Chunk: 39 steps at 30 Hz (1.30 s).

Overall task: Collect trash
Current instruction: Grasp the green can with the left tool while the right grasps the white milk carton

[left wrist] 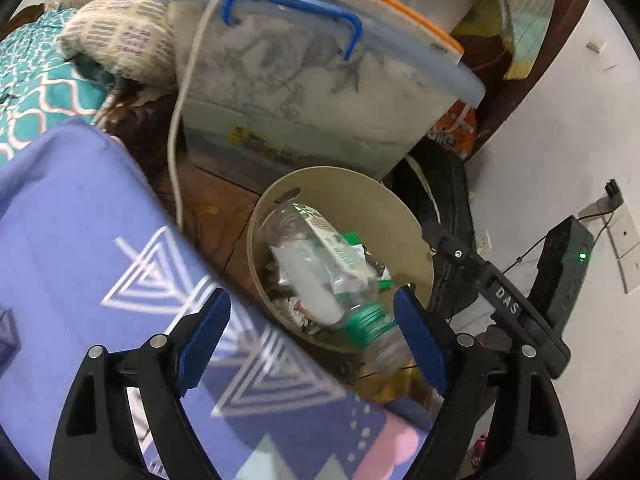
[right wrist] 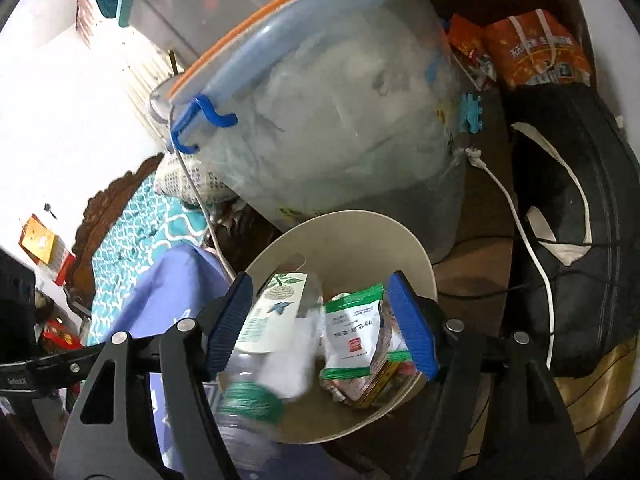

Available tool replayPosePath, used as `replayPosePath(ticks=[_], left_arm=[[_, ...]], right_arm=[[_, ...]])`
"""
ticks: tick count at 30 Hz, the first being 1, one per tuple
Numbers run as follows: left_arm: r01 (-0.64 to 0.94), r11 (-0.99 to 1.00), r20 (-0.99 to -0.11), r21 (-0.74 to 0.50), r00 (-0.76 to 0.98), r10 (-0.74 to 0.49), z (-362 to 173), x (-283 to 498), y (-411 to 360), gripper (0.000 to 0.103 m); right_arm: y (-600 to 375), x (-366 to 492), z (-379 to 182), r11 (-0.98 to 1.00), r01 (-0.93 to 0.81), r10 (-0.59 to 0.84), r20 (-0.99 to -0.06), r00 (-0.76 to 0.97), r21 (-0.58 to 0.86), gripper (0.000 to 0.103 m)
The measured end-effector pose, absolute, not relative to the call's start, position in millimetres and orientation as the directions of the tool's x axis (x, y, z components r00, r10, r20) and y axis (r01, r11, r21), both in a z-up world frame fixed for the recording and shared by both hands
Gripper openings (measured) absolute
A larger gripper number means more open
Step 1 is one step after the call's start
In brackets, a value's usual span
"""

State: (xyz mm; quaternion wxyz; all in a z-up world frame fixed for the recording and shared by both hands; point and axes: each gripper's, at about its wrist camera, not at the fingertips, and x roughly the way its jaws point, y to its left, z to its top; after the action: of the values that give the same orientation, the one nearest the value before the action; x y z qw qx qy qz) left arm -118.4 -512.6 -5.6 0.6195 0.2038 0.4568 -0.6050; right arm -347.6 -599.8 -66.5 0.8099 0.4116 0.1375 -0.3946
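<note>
A beige round bin (left wrist: 360, 192) stands on the brown floor and holds trash: a clear plastic bottle with a green cap (left wrist: 364, 320), a green-and-white packet (left wrist: 340, 252) and crumpled wrappers. In the right wrist view the bin (right wrist: 352, 224) holds the bottle (right wrist: 248, 400), blurred, lying over its near rim, and a green-and-white packet (right wrist: 352, 340). My left gripper (left wrist: 312, 336) is open above the bin's near rim, holding nothing. My right gripper (right wrist: 320, 324) is open right over the bin, holding nothing.
A clear storage box with blue handle (left wrist: 304, 80) leans behind the bin. A purple patterned sheet (left wrist: 100, 260) covers the bed at left. A black bag (right wrist: 568, 220), orange snack bags (right wrist: 532, 48) and a white cable (right wrist: 528, 248) lie at right.
</note>
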Motion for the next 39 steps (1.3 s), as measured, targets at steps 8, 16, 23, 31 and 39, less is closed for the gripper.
replayPosePath(ticks=[8,16,23,31,39], left_arm=[[0.904,0.261,-0.78,-0.337,-0.114,-0.615,-3.1,-85.7,-392.0,0.079],[0.798,0.509,-0.805,-0.322,0.052,-0.591,-24.1,-13.1,-229.1,0.069],[0.62,0.76,-0.81,-0.196,0.334,-0.482,-14.2,80.8,-120.2,0.073],[0.546,0.817,-0.807,-0.188,0.389,-0.445,-16.2,175.3,-123.6,0.088],[0.379,0.765,-0.743,-0.52,0.241,-0.624,-33.0,243.7,-102.6,0.079]], right_arm=[[-564.6,-320.9,-37.5,0.426,0.69,-0.476,-0.503,0.721,0.586,0.064],[-506.8,-206.7,-12.4,0.622,0.555,-0.27,-0.514,0.814,0.552,0.055],[-449.5,-76.5,-14.4,0.74,0.419,-0.058,-0.571,0.819,0.526,0.056],[-474.9,53.3,-37.4,0.72,0.399,0.064,-0.627,0.776,0.568,0.056],[-489.9,98.6,-57.6,0.655,0.397,0.159,-0.631,0.759,0.643,0.056]])
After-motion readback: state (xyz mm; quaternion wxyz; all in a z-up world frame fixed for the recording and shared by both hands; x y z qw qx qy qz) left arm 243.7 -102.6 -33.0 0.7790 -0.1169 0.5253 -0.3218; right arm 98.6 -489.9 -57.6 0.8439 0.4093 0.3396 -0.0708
